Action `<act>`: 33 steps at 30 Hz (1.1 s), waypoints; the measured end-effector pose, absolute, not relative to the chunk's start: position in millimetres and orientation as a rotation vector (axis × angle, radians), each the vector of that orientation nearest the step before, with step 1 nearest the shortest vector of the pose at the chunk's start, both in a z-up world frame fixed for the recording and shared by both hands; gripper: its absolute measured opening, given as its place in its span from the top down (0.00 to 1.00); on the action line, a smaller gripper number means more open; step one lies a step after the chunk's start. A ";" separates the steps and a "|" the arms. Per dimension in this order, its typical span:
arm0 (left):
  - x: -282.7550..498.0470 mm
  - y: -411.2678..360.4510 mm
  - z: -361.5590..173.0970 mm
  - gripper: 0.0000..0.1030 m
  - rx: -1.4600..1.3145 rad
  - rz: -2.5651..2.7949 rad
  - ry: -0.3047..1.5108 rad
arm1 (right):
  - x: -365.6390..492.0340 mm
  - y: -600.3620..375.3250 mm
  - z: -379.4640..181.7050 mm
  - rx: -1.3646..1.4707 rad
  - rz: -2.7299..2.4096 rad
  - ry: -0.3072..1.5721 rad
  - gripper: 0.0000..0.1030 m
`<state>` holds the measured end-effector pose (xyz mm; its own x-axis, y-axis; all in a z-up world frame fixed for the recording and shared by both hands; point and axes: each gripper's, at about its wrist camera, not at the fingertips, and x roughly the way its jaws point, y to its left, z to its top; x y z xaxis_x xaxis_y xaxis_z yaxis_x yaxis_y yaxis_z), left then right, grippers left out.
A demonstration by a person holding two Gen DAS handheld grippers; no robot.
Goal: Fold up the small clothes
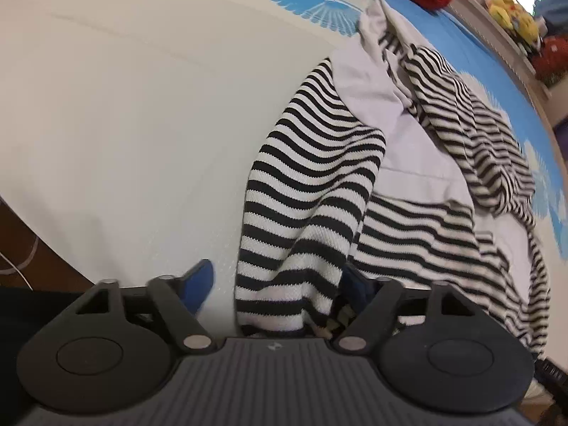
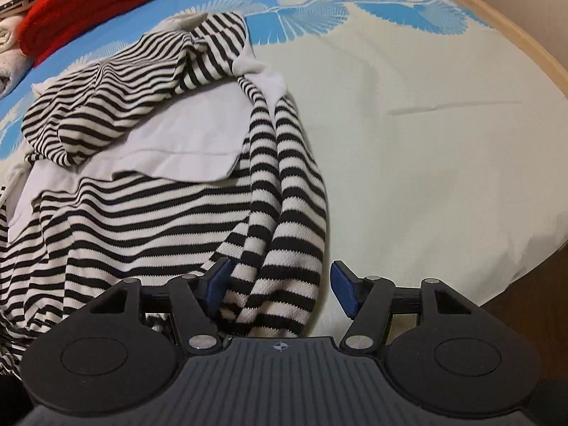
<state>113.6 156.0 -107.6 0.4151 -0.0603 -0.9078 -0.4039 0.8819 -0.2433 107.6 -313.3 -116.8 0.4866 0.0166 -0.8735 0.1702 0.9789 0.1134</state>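
Striped knit top [image 2: 149, 206], black and white with ribbed weave and a plain pale panel, sprawls rumpled over the bedspread [image 2: 426, 142], a smooth cream sheet with blue fan prints. At ten o'clock sits a folded red garment [image 2: 88, 3]. Right gripper [image 2: 280, 287] straddles a sleeve end, blue pads apart. Left gripper [image 1: 280, 287] likewise gapes around a striped edge.
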 end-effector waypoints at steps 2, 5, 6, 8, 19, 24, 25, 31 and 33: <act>111.1 157.3 -105.6 0.80 -0.466 0.195 1.129 | 106.2 -311.8 -115.3 0.183 -0.087 1.055 0.56; 106.0 161.4 -94.5 0.91 -0.500 0.185 1.102 | 99.7 -312.1 -102.9 0.160 -0.100 1.004 0.92; 103.9 162.2 -89.1 0.91 -0.503 0.188 1.089 | 95.6 -312.3 -94.5 0.152 -0.096 0.974 0.95; 98.3 165.1 -79.3 0.91 -0.528 0.184 1.063 | 86.9 -316.7 -79.1 0.155 -0.096 0.916 0.96; 107.4 163.2 -97.4 0.64 -0.497 0.240 1.156 | 89.5 -331.1 -99.3 0.200 -0.127 1.040 0.80; 107.6 162.8 -99.3 0.63 -0.488 0.230 1.158 | 91.6 -328.0 -102.8 0.204 -0.126 1.057 0.75; 108.3 161.9 -100.2 0.62 -0.481 0.231 1.162 | 92.5 -327.1 -104.3 0.200 -0.124 1.063 0.75; 109.3 157.6 -101.4 0.62 -0.448 0.226 1.170 | 92.6 -321.7 -104.9 0.165 -0.111 1.067 0.75; 109.4 156.4 -101.3 0.62 -0.437 0.225 1.170 | 92.1 -321.3 -104.6 0.158 -0.106 1.066 0.75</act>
<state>109.4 156.4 -101.3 0.3807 -0.0536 -0.9231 -0.3924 0.8946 -0.2138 92.1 -321.3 -104.6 0.4805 -0.0101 -0.8770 0.1625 0.9837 0.0777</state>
